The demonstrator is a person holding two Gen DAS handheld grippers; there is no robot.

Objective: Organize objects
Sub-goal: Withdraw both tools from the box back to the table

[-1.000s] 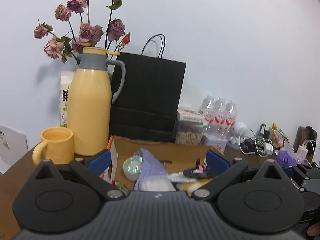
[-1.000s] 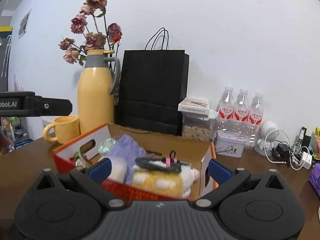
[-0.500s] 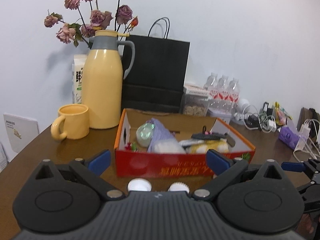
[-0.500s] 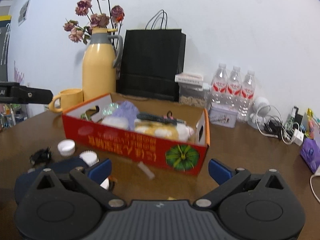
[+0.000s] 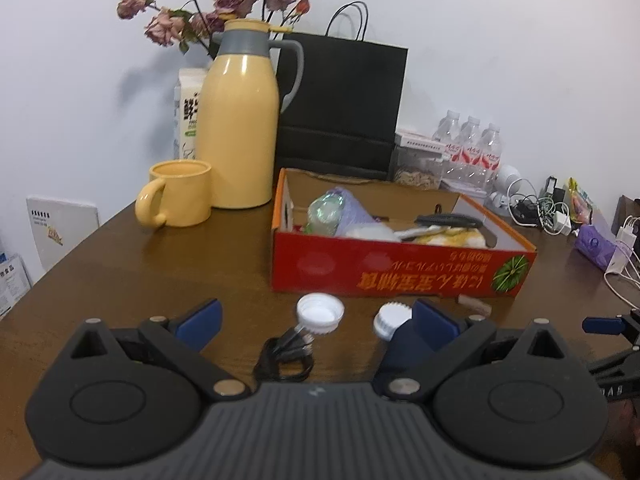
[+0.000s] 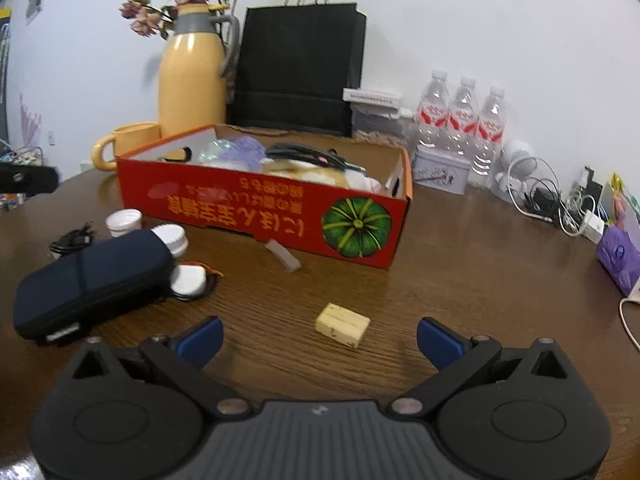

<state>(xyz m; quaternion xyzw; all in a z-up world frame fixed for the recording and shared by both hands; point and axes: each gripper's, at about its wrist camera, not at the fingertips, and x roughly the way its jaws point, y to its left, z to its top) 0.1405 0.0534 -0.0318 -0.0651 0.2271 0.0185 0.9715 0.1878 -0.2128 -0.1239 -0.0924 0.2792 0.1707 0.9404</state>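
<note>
A red cardboard box [image 5: 400, 270] [image 6: 256, 208] holding several small items stands mid-table. In front of it lie two white caps [image 5: 320, 312] [image 6: 124, 220], a coiled black cable [image 5: 286, 354] [image 6: 70, 240], a dark blue zip pouch [image 6: 92, 280], a small grey piece [image 6: 284, 256] and a pale yellow block [image 6: 342, 324]. My left gripper [image 5: 316, 320] is open, its fingers either side of the caps and cable, nothing held. My right gripper [image 6: 318, 336] is open just short of the yellow block, which lies between its fingers' lines.
A yellow thermos [image 5: 240, 128], yellow mug [image 5: 176, 194], black paper bag [image 5: 340, 108] and dried flowers stand behind the box. Water bottles [image 6: 460, 120], a small tin [image 6: 440, 168] and tangled chargers [image 6: 560, 200] line the right side.
Both grippers have drawn back from the box and tilted down, so the table in front of it with the caps, pouch, cable and yellow block has come into view.
</note>
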